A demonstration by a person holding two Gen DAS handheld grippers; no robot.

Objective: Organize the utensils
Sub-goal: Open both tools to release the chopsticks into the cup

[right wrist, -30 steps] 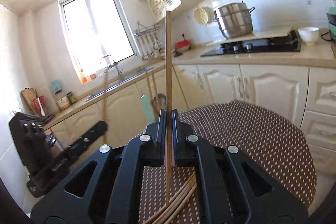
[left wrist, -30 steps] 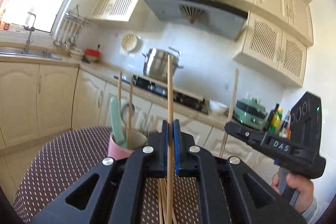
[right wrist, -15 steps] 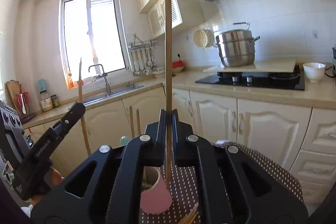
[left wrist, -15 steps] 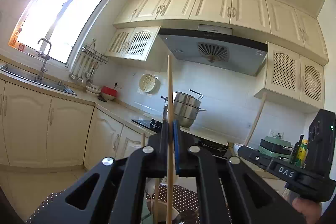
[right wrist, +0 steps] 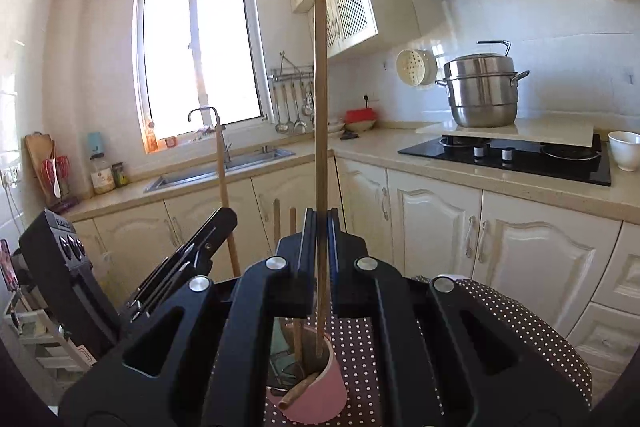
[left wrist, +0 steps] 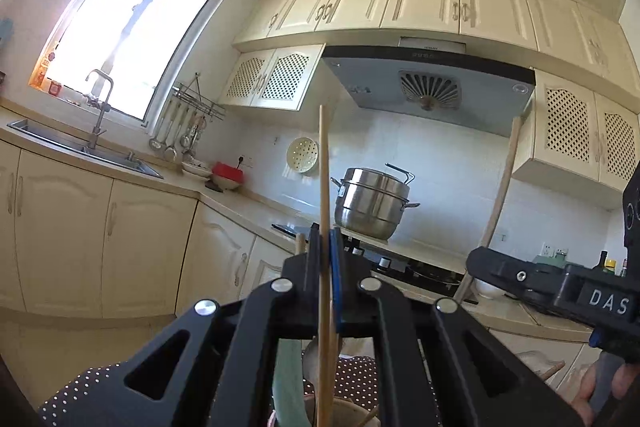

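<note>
We hold the left gripper (left wrist: 325,259) pinched on a pale chopstick (left wrist: 323,187), long axis upright, its top end toward the range hood (left wrist: 428,83) and its lower end down by the cup's mouth below the jaws, where a green spoon handle (left wrist: 288,379) and other sticks show. Our right gripper (right wrist: 320,231) is clamped on a darker chopstick (right wrist: 320,107), also standing near vertical, lower tip just over or inside the pink cup (right wrist: 320,383); we cannot tell if it touches. The cup sits on the dotted brown tablecloth (right wrist: 520,327) and leans toward the camera, with more sticks inside, one lying across its rim. Writing: "DAS" in white on the right gripper's side, seen from the left wrist (left wrist: 608,301). Small lettering on the hood front is too small to read
</note>
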